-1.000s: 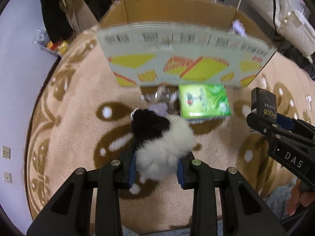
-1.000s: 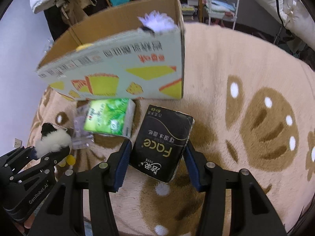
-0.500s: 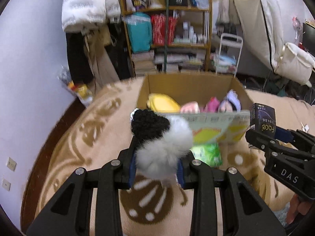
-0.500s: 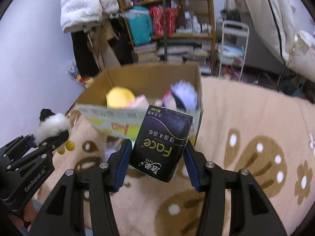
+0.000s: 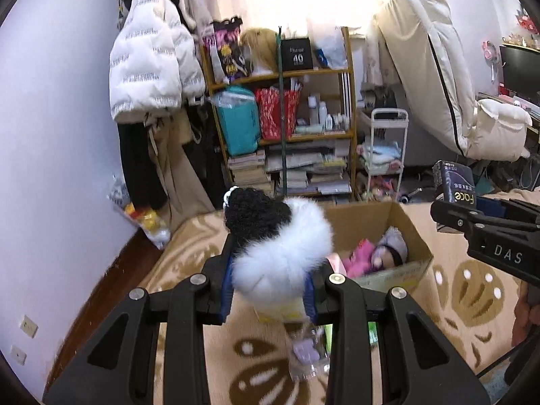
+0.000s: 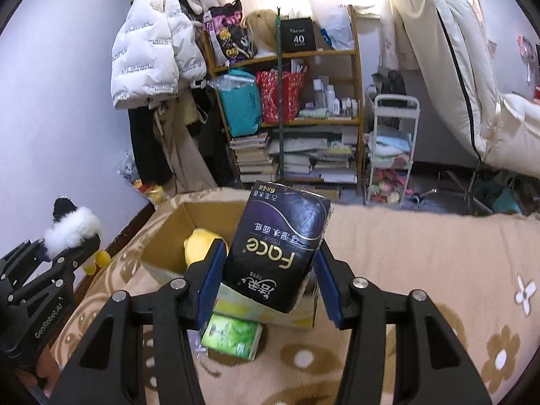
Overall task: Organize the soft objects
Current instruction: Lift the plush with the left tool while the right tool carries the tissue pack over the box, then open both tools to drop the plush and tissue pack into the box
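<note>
My left gripper (image 5: pixel 268 290) is shut on a black and white fluffy toy (image 5: pixel 276 249), held up in front of the open cardboard box (image 5: pixel 401 222). My right gripper (image 6: pixel 270 280) is shut on a dark Face tissue pack (image 6: pixel 280 246), held above the box's near wall (image 6: pixel 168 236). The box holds a yellow plush (image 6: pixel 199 243), a pink toy (image 5: pixel 359 256) and a purple-haired doll (image 5: pixel 391 246). The toy also shows in the right wrist view (image 6: pixel 72 227), and the tissue pack in the left wrist view (image 5: pixel 454 182).
The box stands on a beige patterned carpet (image 6: pixel 422 253). A green tissue pack (image 6: pixel 233 335) and a clear packet with a purple item (image 5: pixel 307 357) lie in front of it. A cluttered shelf (image 5: pixel 287 118), hanging coats (image 5: pixel 148 67) and a white cart (image 6: pixel 391 155) stand behind.
Both grippers have risen and tilted up with their loads, from looking down at the carpet to looking across the room. The box's inside now shows below them.
</note>
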Motion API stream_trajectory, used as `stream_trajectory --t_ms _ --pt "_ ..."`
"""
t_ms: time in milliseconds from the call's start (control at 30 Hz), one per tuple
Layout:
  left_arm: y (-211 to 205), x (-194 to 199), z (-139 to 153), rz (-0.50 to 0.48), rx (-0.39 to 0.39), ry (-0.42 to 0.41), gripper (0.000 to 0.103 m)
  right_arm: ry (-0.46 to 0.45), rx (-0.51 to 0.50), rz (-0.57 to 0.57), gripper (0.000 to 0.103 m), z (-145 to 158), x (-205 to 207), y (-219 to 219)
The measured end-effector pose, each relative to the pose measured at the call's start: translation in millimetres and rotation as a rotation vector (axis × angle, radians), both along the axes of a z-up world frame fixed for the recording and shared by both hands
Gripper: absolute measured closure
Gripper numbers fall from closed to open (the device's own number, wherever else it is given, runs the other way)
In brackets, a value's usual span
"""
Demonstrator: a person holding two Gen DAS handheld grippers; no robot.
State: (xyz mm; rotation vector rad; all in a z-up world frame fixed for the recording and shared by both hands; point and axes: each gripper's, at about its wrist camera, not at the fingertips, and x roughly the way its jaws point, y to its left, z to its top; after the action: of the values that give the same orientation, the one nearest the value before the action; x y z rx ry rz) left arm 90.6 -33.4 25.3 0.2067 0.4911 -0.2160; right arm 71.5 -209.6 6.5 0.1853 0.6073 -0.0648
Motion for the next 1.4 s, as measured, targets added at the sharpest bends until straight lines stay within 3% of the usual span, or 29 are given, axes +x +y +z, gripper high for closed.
stream_trajectory --t_ms 233,400,767,967,1167,1200,1267,1400 --pt "-13 26 16 -0.007 0.038 -0.062 0.071 -0.033 -0.077 0.01 0.048 17 23 -8" --pt "-16 46 16 -0.018 0.008 -0.053 0.071 -0.048 -0.096 0.022 0.048 20 39 -13" --pt "-28 87 -36 -0.004 0.034 0.053 0.07 0.064 -0.044 0.041 0.047 -35 65 -19" --pt "-26 97 -52 -0.009 0.005 0.107 0.068 0.084 -0.033 0.071 0.047 -51 72 -16" --pt "-26 108 -68 -0.01 0.028 0.162 0.067 0.129 -0.048 0.099 0.046 -66 77 -8" --pt "-25 110 -70 -0.01 0.023 0.17 0.065 0.133 -0.052 0.104 0.046 -68 77 -6" --pt "-24 113 -72 -0.005 0.017 0.185 0.05 0.142 -0.053 0.109 0.046 -71 77 -6" --pt "-24 112 -73 -0.008 0.017 0.172 0.041 0.141 -0.043 0.109 0.046 -71 77 -8"
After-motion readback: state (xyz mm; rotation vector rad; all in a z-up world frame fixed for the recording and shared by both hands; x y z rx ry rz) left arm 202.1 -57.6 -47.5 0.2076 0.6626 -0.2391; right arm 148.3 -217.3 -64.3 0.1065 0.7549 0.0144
